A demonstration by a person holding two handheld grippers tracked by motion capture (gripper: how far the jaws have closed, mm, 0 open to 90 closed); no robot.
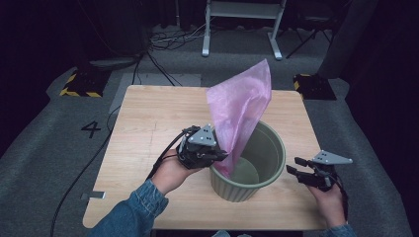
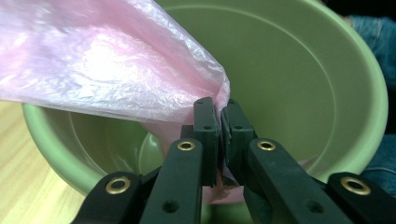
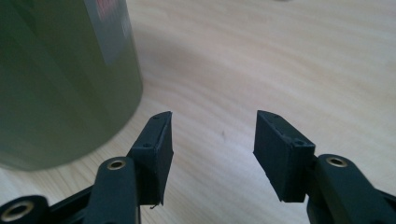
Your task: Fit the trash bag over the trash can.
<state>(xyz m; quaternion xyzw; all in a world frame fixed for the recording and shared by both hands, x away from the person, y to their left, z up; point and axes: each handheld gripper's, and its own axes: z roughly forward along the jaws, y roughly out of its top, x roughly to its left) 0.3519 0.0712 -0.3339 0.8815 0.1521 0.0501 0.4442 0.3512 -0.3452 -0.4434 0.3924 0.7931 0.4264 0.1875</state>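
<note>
High view: left tongs (image 1: 220,154) clamped on pink plastic bag (image 1: 240,106) at near-left rim of green bin (image 1: 269,170); bag's lower end hangs inside the bin, the rest sticks up above it. Right tongs (image 1: 294,171) apart, nothing between them, just right of bin over table (image 1: 148,128).

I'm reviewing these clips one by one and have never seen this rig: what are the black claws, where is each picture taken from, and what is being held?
A person holds a hand-operated two-jaw gripper in each hand. The high view looks down on a wooden table; the two gripper views look along each gripper's own jaws. A green bin stands on the table. The left gripper is shut on a pink plastic bag at the bin's mouth, most of the bag sticking up above it. The right gripper is open and holds nothing, beside the bin.
</note>
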